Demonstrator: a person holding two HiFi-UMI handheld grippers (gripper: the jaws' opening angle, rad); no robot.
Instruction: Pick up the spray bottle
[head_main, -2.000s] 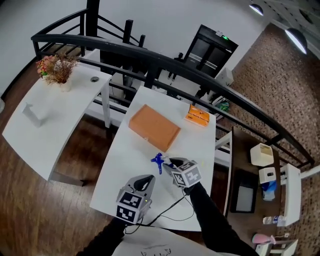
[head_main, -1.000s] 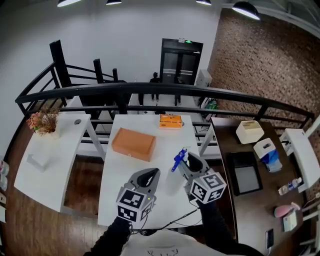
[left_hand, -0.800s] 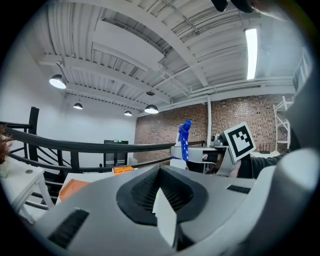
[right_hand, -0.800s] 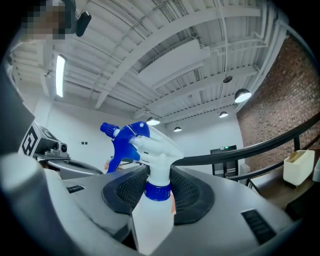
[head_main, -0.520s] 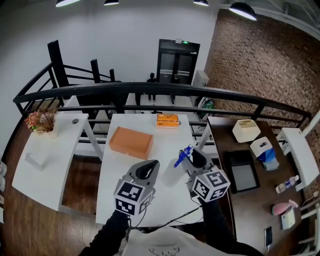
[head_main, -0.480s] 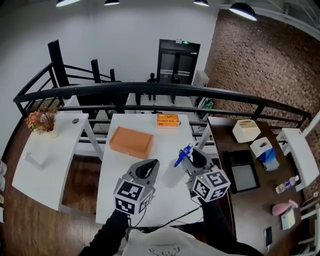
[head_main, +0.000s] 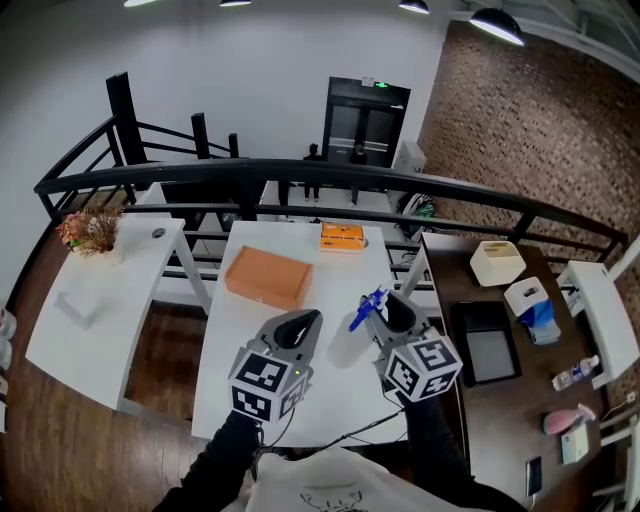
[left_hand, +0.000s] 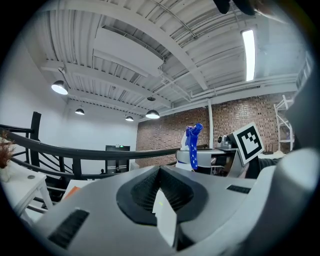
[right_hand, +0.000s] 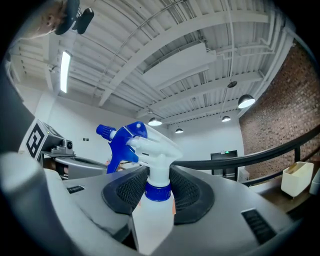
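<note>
One spray bottle (right_hand: 152, 220) neck-clamped, R gripper (right_hand: 159, 187), L gripper (left_hand: 160, 175) closed, empty

We look down on a white table (head_main: 330, 275) at the middle of the head view, standing on a dark wood floor (head_main: 165, 340). A black railing (head_main: 300, 172) curves behind it from ten o'clock round to three. At twelve o'clock a dark double door (head_main: 366, 120) sits in a white wall (head_main: 230, 70); at two o'clock rises a brick wall (head_main: 530, 110). A second white table (head_main: 90, 300) stands at nine o'clock, a dark desk (head_main: 455, 270) at three. Overhead, in the gripper views, a white beamed ceiling (right_hand: 190, 55) carries a lit strip light (left_hand: 248, 55) and round hanging lamps (right_hand: 247, 101).
</note>
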